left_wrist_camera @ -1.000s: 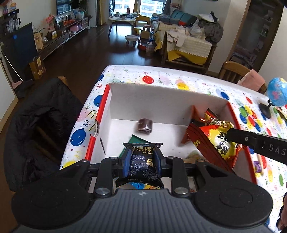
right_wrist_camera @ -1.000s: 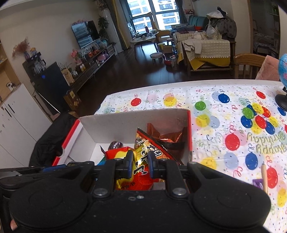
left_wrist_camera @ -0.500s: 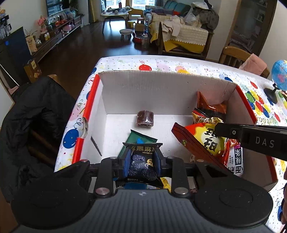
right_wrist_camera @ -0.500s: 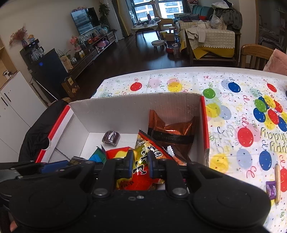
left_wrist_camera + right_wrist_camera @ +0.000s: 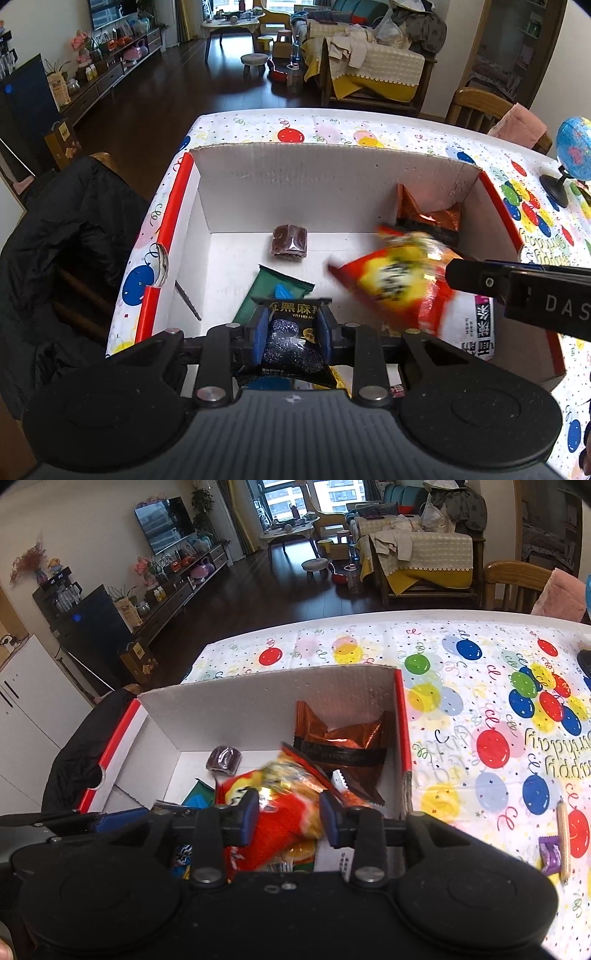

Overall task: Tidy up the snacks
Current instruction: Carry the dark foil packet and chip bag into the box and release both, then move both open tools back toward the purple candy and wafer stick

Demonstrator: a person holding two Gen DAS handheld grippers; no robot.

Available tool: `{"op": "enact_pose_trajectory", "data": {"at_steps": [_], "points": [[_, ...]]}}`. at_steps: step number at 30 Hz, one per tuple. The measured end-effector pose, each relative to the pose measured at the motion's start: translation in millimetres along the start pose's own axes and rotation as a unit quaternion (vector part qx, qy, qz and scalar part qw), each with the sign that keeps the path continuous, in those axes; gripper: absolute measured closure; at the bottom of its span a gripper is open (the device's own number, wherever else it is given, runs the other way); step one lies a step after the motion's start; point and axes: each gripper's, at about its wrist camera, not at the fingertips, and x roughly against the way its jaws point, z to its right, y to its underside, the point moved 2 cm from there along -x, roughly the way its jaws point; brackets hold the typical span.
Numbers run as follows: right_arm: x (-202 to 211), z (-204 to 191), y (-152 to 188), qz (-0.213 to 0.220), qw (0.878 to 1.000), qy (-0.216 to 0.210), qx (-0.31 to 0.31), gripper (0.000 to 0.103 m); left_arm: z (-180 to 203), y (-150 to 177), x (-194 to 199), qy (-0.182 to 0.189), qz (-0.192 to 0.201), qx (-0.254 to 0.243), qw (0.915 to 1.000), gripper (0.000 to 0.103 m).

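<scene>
Red-edged cardboard box (image 5: 332, 184) collects the snacks. Right gripper (image 5: 290, 818), jaws just opened, releases the blurred red bag (image 5: 280, 812) over the pile; left gripper (image 5: 290, 332) pinches a black packet (image 5: 290, 339) above the box, awaiting its drop.

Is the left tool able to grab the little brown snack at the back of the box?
Probably not right now. The left tool is shut on a black sesame packet, so it is busy. The path to the brown snack looks clear.
</scene>
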Motion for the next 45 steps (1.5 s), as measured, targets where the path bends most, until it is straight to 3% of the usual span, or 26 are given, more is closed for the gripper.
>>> {"op": "enact_pose_trajectory", "data": {"at_steps": [5, 7, 9, 18, 24, 41, 43, 45], "points": [[15.3, 0.5, 4.0, 0.010, 1.000, -0.002, -0.002, 0.054, 4.1, 1.5, 15.2, 0.007, 0.012, -0.004, 0.9999, 0.071], [22.5, 0.4, 6.0, 0.014, 1.000, -0.004, -0.004, 0.051, 5.4, 2.6, 22.9, 0.010, 0.019, -0.002, 0.9998, 0.056], [30.4, 0.3, 8.5, 0.018, 1.000, -0.006, -0.003, 0.048, 6.8, 4.4, 32.2, 0.016, 0.029, 0.000, 0.9994, 0.051], [68.1, 1.5, 18.4, 0.046, 0.999, -0.016, -0.008, 0.034, 17.9, 10.3, 68.6, 0.027, 0.053, -0.007, 0.9982, 0.050], [91.2, 6.7, 26.2, 0.061, 0.998, -0.019, -0.008, 0.023, 29.1, 16.1, 90.2, 0.035, 0.067, -0.013, 0.9970, 0.043], [152.3, 51.4, 48.0, 0.114, 0.993, -0.013, -0.036, 0.008, 80.1, 29.9, 135.4, 0.054, 0.090, -0.021, 0.9943, 0.041], [158.3, 59.8, 50.5, 0.119, 0.992, -0.011, -0.037, 0.002, 89.5, 31.1, 138.1, 0.056, 0.092, -0.023, 0.9939, 0.033], [163.6, 68.5, 53.4, 0.121, 0.992, -0.008, -0.038, 0.002, 98.9, 32.3, 140.5, 0.059, 0.094, -0.024, 0.9935, 0.032]]}}
